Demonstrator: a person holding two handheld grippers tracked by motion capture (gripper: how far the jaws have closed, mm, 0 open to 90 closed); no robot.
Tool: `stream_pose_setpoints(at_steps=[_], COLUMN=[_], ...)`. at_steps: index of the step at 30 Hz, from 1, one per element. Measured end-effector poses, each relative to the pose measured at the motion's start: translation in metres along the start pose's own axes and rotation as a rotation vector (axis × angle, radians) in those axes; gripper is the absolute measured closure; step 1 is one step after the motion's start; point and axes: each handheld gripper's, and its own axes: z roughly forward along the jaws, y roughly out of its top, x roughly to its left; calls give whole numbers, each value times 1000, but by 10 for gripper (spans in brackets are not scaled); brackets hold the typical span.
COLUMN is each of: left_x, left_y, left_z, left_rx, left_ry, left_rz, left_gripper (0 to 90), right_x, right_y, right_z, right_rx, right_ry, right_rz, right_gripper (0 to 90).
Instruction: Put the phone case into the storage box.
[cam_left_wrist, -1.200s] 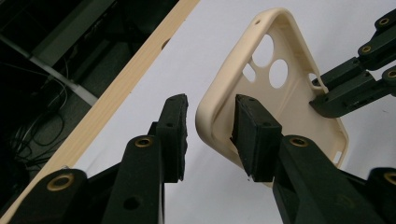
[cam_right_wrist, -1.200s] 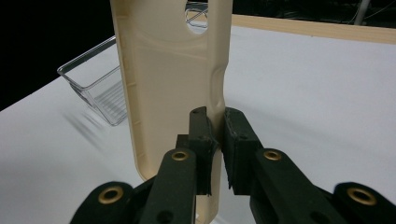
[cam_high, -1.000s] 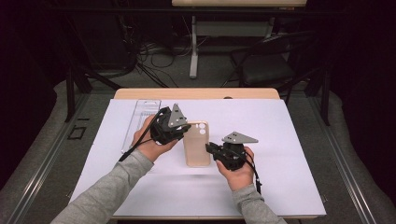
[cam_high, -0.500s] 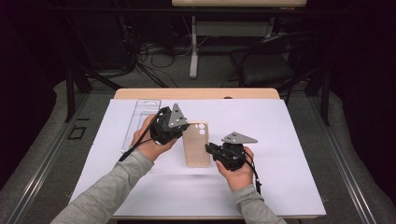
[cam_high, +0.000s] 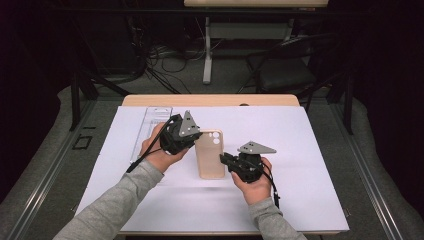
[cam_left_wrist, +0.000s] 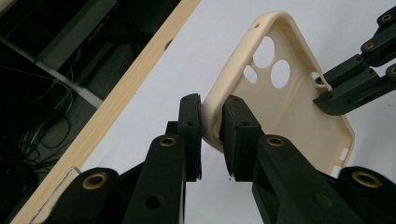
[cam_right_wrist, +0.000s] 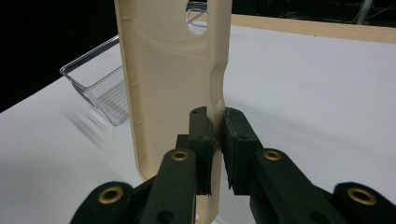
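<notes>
two grippers clamp one beige phone case (cam_high: 210, 160), which sits mid-table on the white sheet (cam_high: 310, 150), open side up. left gripper (cam_high: 192, 141) pinches the case's left rim near the camera-hole end; its jaws have just closed in, rim squeezed between the pads in the left gripper view (cam_left_wrist: 212, 130). right gripper (cam_high: 226, 161) grips the opposite long edge lower down, jaws narrow on the wall (cam_right_wrist: 217, 135). clear plastic tray (cam_high: 150, 131) lies just left of the left hand, near the wooden table edge (cam_high: 210, 100).
</notes>
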Motion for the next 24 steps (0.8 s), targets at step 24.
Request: stream_pose_setpoints(at_steps=[24], left_x=[2], left_y=[-1], left_z=[-2], left_rx=[-7], left_ry=[-17], left_rz=[-3], left_gripper=[791], right_x=[0], right_y=[0], right_z=[0], right_rx=[-4], right_ry=[6], right_rz=[3], right_gripper=[825])
